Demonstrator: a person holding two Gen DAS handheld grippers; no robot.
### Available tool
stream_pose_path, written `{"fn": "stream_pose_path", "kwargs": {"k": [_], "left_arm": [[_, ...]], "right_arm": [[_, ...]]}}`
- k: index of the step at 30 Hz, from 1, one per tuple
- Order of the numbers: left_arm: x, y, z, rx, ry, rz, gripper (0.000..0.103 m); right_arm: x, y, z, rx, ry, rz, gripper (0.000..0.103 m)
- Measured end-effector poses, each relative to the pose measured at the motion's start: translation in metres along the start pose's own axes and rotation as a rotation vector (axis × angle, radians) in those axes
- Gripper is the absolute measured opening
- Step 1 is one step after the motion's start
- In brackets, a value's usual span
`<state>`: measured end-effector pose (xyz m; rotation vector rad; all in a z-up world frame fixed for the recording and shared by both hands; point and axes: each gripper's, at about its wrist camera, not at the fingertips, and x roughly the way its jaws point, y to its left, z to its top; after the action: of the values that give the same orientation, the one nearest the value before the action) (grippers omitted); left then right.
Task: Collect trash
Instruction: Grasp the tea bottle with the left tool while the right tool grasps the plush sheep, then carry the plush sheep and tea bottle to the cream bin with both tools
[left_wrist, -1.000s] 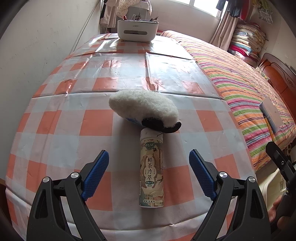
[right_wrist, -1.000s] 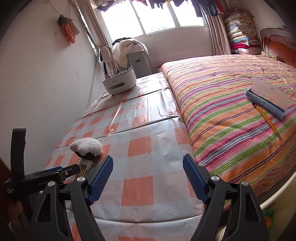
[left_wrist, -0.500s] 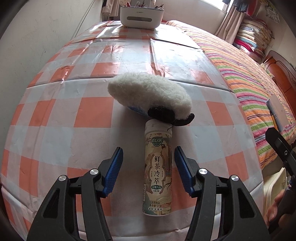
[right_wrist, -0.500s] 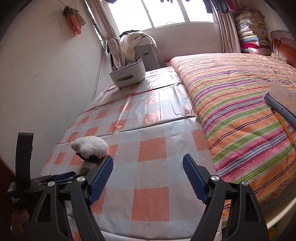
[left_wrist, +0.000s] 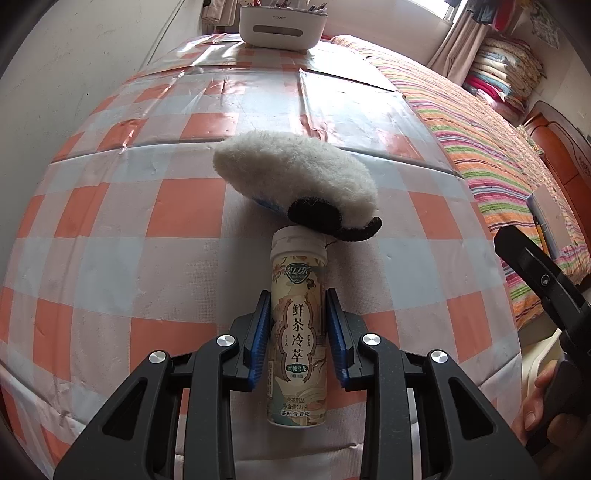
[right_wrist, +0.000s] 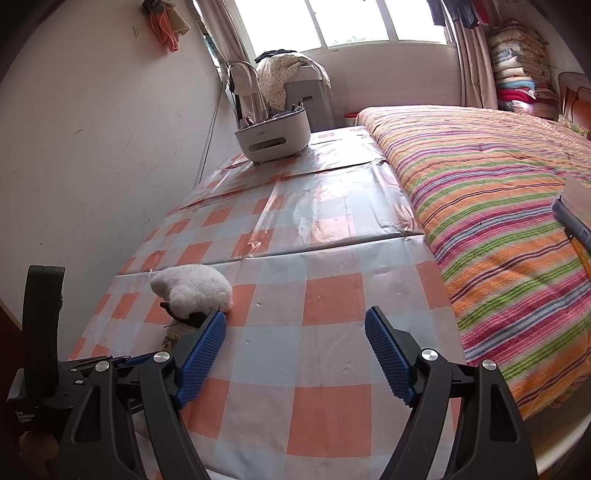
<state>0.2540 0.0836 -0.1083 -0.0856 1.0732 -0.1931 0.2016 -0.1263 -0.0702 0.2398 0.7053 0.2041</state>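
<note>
pads (left_wrist: 258, 332) of left gripper (left_wrist: 298, 334) pressed flat on both sides of tea tube (left_wrist: 297, 332), just closed on its middle. tube lying on table (left_wrist: 110, 229), cap end away from the lens, base end near the table's front edge. cap (left_wrist: 295, 240) touching, partly tucked under, the dark tip of plush toy (left_wrist: 295, 181), white and fluffy, lying crosswise just past the tube. orange, white and pale blue checked cloth over the whole table, creased and glossy further back. white caddy (left_wrist: 282, 26) at the far end, well apart from the toy. striped bed (left_wrist: 498, 147) along the table's right side.

right gripper (right_wrist: 295, 354) wide apart, nothing between the blue pads (right_wrist: 388, 354), hanging over the table's front part, to the right of the toy (right_wrist: 192, 288). in the right wrist view the left tool's black body at lower left, tube almost hidden behind the near pad. fingers of the right hand (left_wrist: 535, 406) at the left wrist view's lower right edge, around the black handle. caddy (right_wrist: 273, 136) by the wall, window behind, folded quilts stacked in the far corner.
</note>
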Motion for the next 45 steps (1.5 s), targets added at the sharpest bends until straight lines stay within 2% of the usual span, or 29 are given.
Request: {"fn": "stream_pose_path", "kwargs": {"k": [10, 17, 22, 29, 31, 32, 35, 45], "left_arm": [[-0.015, 0.021, -0.005, -0.034, -0.006, 0.013, 0.028], [-0.039, 0.046, -0.007, -0.076, -0.06, 0.052, 0.028], [-0.052, 0.062, -0.005, -0.113, -0.089, 0.059, 0.028], [-0.061, 0.067, -0.006, -0.118, -0.108, 0.063, 0.028], [-0.063, 0.067, -0.006, -0.12, -0.111, 0.061, 0.028], [-0.064, 0.067, -0.006, -0.12, -0.112, 0.06, 0.028], [-0.065, 0.067, -0.006, -0.124, -0.113, 0.054, 0.028], [-0.064, 0.038, -0.012, -0.061, -0.113, 0.032, 0.028]], "right_arm": [[0.035, 0.034, 0.005, -0.069, 0.091, 0.064, 0.076], [0.059, 0.069, 0.009, -0.135, 0.139, 0.109, 0.076], [0.084, 0.092, 0.007, -0.21, 0.198, 0.097, 0.076], [0.112, 0.112, 0.001, -0.332, 0.243, 0.046, 0.075], [0.117, 0.113, -0.002, -0.349, 0.266, 0.039, 0.07], [0.118, 0.113, -0.004, -0.351, 0.273, 0.044, 0.055], [0.109, 0.11, -0.009, -0.355, 0.254, 0.039, 0.05], [0.056, 0.073, -0.036, -0.284, 0.244, 0.042, 0.049]]}}
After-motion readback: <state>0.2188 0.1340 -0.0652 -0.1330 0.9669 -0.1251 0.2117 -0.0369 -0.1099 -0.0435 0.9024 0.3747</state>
